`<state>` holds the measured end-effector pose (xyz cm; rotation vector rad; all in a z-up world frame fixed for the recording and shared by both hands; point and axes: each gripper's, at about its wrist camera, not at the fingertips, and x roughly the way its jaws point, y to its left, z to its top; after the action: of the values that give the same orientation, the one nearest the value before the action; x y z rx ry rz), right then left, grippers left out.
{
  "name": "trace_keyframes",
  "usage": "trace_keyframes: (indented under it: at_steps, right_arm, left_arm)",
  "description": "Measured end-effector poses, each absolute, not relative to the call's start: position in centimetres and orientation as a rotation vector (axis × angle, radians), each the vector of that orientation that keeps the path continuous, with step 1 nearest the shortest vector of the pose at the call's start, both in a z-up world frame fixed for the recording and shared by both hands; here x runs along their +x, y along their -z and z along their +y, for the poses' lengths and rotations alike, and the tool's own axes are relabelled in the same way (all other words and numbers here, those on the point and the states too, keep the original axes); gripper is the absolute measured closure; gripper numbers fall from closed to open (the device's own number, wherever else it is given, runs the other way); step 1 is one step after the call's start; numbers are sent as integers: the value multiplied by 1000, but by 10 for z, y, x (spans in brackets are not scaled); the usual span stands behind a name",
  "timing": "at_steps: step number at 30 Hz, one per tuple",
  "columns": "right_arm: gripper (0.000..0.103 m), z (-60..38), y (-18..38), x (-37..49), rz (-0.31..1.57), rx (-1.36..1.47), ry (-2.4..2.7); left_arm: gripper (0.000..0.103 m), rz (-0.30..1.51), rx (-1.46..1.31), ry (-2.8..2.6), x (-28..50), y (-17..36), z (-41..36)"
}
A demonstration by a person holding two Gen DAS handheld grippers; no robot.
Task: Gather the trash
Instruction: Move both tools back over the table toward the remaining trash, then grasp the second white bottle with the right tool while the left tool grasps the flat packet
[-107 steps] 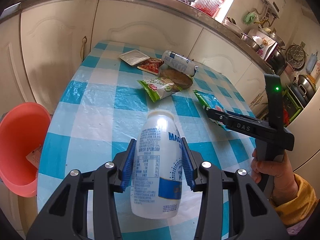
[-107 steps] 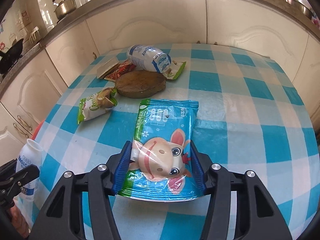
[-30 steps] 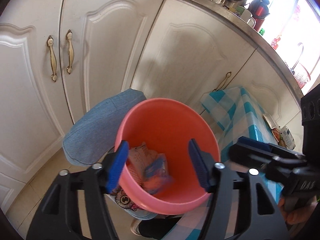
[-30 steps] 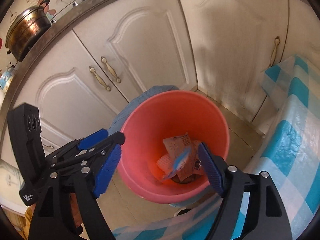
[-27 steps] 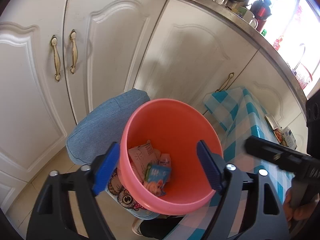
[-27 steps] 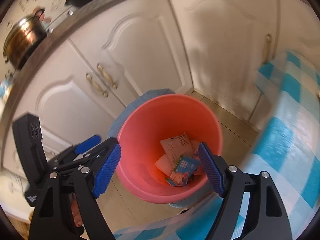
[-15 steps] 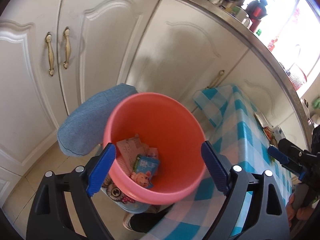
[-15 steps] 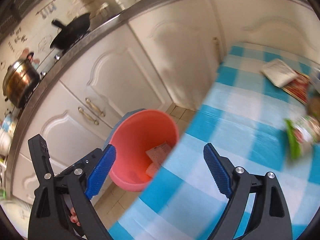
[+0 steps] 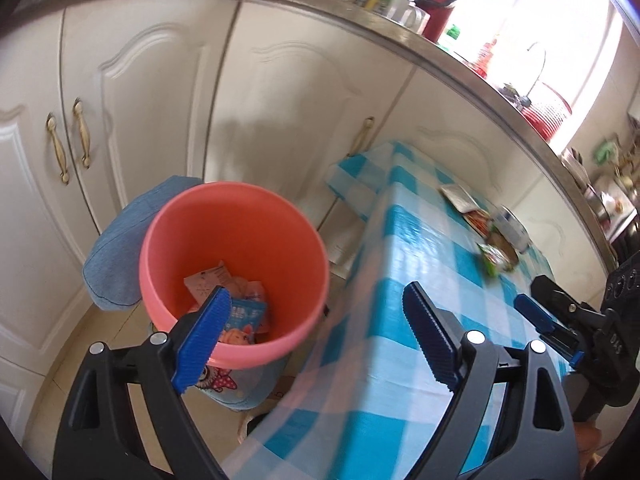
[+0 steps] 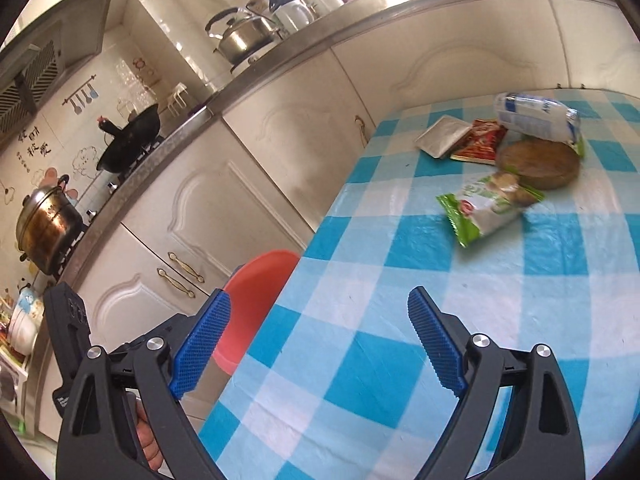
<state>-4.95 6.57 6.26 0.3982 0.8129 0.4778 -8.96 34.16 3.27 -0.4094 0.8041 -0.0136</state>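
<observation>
A salmon-pink bin [image 9: 234, 240] stands on the floor left of the table and holds several wrappers, among them a blue cartoon packet [image 9: 244, 318]. My left gripper [image 9: 316, 336] is open and empty over the bin's right rim. My right gripper [image 10: 320, 344] is open and empty above the table's left part; the bin's rim [image 10: 256, 300] shows beside it. On the blue checked table [image 10: 500, 300] lie a green snack packet [image 10: 486, 206], a white bottle on its side [image 10: 536, 116], a red packet [image 10: 480, 140] and a white flat wrapper [image 10: 442, 136].
A round brown wooden disc [image 10: 538, 164] lies by the bottle. White cabinet doors [image 9: 160, 92] stand close behind the bin. A blue denim cushion [image 9: 120, 248] sits under the bin's left side. The counter above holds pots and kettles [image 10: 244, 36].
Both grippers let go of their trash into the bin and are open and empty. My right gripper has swung from over the bin to over the table. The left view has shifted right.
</observation>
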Motion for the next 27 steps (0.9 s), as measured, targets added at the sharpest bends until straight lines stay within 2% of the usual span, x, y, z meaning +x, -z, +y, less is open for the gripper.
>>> trace_keyframes:
  at_steps: [13, 20, 27]
  right_arm:
    - [14, -20, -63, -59, 702, 582, -428]
    - [14, -83, -74, -53, 638, 596, -324]
    - [14, -119, -91, -2, 704, 425, -314]
  left_arm:
    - [15, 798, -254, 64, -72, -79, 272]
    - [15, 807, -185, 125, -7, -87, 217]
    - [15, 829, -88, 294, 80, -69, 157]
